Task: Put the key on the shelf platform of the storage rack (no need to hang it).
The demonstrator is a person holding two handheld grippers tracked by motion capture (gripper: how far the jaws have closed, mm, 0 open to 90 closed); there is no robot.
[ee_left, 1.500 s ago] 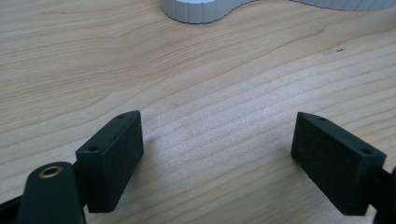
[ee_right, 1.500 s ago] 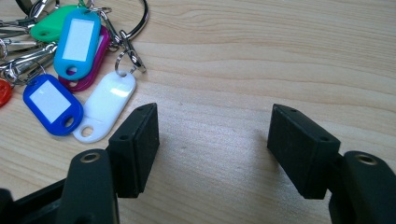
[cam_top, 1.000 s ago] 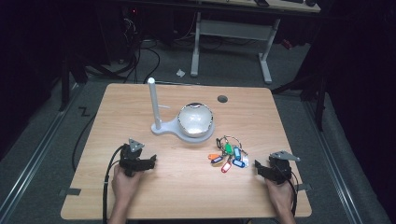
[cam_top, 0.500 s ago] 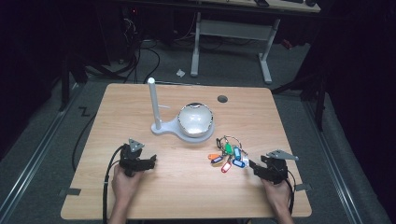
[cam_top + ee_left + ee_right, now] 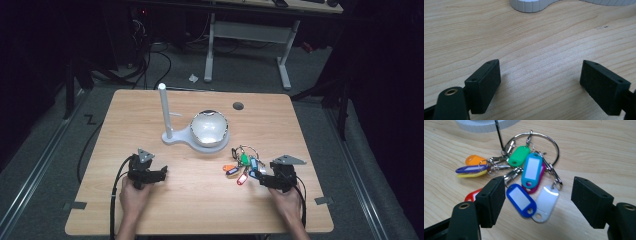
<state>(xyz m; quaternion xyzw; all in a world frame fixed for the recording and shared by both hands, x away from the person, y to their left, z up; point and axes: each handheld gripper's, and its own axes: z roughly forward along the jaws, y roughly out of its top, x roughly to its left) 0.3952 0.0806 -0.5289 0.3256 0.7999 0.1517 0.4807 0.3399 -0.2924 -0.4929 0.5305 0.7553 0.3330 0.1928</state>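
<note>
right gripper view has the right gripper point(image 5: 537, 202) spread wide over the key tags point(image 5: 524, 182), seemingly about to close, while the left gripper point(image 5: 541, 85) idles released on the worktop point(image 5: 536, 37).

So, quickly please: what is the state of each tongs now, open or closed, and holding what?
Left tongs: open, holding nothing, over bare table.
Right tongs: open, holding nothing, around the bunch of key tags.

Pale wood-grain table point(image 5: 150, 210). White stand point(image 5: 172, 135). Silver key ring point(image 5: 534, 145) with green, teal, blue, white, orange, purple, yellow, red and magenta tags point(image 5: 521, 200). Black gripper jaws.
</note>
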